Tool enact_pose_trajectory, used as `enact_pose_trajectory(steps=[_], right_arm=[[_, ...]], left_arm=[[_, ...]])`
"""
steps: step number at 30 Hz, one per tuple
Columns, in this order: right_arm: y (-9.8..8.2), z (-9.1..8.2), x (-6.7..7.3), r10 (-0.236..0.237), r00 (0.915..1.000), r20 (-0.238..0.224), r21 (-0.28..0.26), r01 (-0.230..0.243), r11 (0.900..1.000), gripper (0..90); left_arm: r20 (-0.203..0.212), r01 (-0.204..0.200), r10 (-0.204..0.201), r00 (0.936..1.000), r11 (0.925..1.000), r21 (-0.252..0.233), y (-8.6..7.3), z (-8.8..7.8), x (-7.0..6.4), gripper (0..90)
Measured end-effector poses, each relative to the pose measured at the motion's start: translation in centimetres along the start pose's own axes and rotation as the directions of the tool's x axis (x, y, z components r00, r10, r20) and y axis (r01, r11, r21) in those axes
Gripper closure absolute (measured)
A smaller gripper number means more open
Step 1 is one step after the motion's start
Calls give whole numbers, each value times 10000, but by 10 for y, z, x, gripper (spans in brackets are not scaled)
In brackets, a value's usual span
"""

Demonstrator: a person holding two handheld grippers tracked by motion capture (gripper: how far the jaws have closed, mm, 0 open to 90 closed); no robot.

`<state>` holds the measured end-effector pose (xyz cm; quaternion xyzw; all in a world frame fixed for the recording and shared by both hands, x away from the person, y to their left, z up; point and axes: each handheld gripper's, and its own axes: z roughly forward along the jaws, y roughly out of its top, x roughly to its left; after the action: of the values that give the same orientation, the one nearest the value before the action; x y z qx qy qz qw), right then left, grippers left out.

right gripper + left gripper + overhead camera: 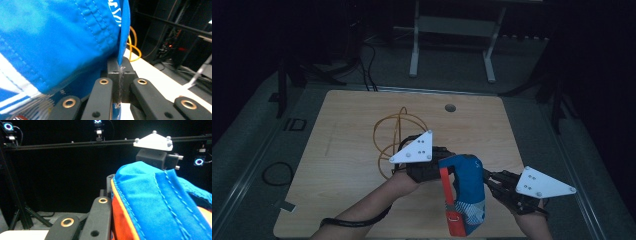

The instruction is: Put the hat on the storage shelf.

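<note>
**Two grippers holding up a blue and orange bag over the table**

The right gripper point(488, 181) is pinching the bag: in the right gripper view its jaws are pressed together on a thin edge of blue cloth point(123, 37), which is rising straight up out of the closed tips. The rest of the blue bag point(57, 37) is bulging to the left of those jaws, showing white stitching, a scrap of white lettering near the top and a white-striped patch lower down.

The left gripper point(447, 167) is meeting the same bag point(466, 192) from the other side. In the left gripper view one black jaw is standing against the orange trim point(122, 220), with blue fabric heaped over to the right of it; the other jaw is hidden by the cloth, so I cannot tell whether this gripper is clamping the bag or merely lying against it.

From above, the bag is hanging between the two grippers, with an orange strap point(447, 200) running down the side nearest the left gripper and a buckle near its bottom end. A forearm is reaching in behind each gripper.

Beyond the left gripper, a loose coil of orange cable point(393, 132) is lying on the wooden table point(342, 150). Farther out, near the far edge, a small round hole point(450, 107) is showing in the tabletop.
</note>
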<state>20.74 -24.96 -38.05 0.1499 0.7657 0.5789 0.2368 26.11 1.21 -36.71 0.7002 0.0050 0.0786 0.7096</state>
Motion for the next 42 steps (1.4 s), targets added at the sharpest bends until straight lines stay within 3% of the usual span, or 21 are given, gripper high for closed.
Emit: enact_pose_trajectory(steps=[4, 7, 9, 17, 21, 23, 24, 26, 27, 28, 30, 32, 35, 38, 40, 42], right_arm=[[2, -3, 0, 113, 9999, 14, -148, -113, 9998, 898], [4, -7, -2, 166, 9998, -98, -208, -168, 9996, 898], [6, -11, -4, 229, 9997, -36, -312, -230, 9993, 898], [17, -26, -12, 368, 9993, 93, -841, -359, 9958, 897], [31, -36, -16, 140, 9985, 528, -1117, -80, 9937, 897], [35, -38, -17, 82, 9979, 641, -1140, -9, 9935, 897], [41, -39, -20, 21, 9968, 797, -1212, 76, 9926, 897], [44, -39, -21, -33, 9961, 880, -1243, 143, 9921, 897], [50, -37, -24, -118, 9950, 996, -1222, 240, 9922, 897], [50, -37, -24, -118, 9950, 996, -1222, 240, 9922, 897], [56, -32, -30, -119, 9937, 1117, -1198, 254, 9925, 897], [59, -26, -35, -17, 9943, 1064, -1206, 146, 9926, 897], [62, -15, -41, 65, 9948, 1021, -1084, 47, 9941, 897], [67, -3, -48, 166, 9957, 907, -1007, -74, 9949, 897], [71, 6, -51, 138, 9948, 1009, -911, -46, 9958, 897], [75, 14, -55, 238, 9956, 902, -881, -158, 9960, 897]], left_arm=[[-168, -192, 191, 9997, 9998, -82, -1, -4, 0, 852], [-672, -315, 318, 9972, 9995, 59, 2, -6, 0, 663], [-694, -300, 310, 9971, 9994, 158, 4, -8, -1, 603], [-1299, -492, 601, 9897, 9951, 857, 13, -14, -7, 463], [-2037, -711, 953, 9744, 9899, 1228, 20, -27, -9, 433], [-2152, -748, 1001, 9714, 9896, 1228, 22, -31, -9, 434], [-2404, -813, 1090, 9645, 9892, 1222, 25, -40, -10, 434], [-2484, -839, 1112, 9623, 9895, 1181, 27, -44, -9, 434], [-2708, -932, 1213, 9550, 9891, 1143, 30, -54, -10, 433], [-2708, -932, 1213, 9550, 9891, 1143, 30, -54, -10, 433], [-2957, -936, 1235, 9473, 9892, 1132, 33, -69, -10, 416], [-3068, -893, 1223, 9439, 9888, 1195, 33, -79, -10, 412], [-3496, -714, 1145, 9299, 9884, 1339, 26, -100, -10, 385], [-3997, -435, 1004, 9111, 9879, 1491, 17, -120, -9, 294], [-4387, -391, 1071, 8923, 9861, 1612, 8, -134, -9, 210], [-4943, -307, 1052, 8629, 9872, 1566, -1, -149, -9, 158]])
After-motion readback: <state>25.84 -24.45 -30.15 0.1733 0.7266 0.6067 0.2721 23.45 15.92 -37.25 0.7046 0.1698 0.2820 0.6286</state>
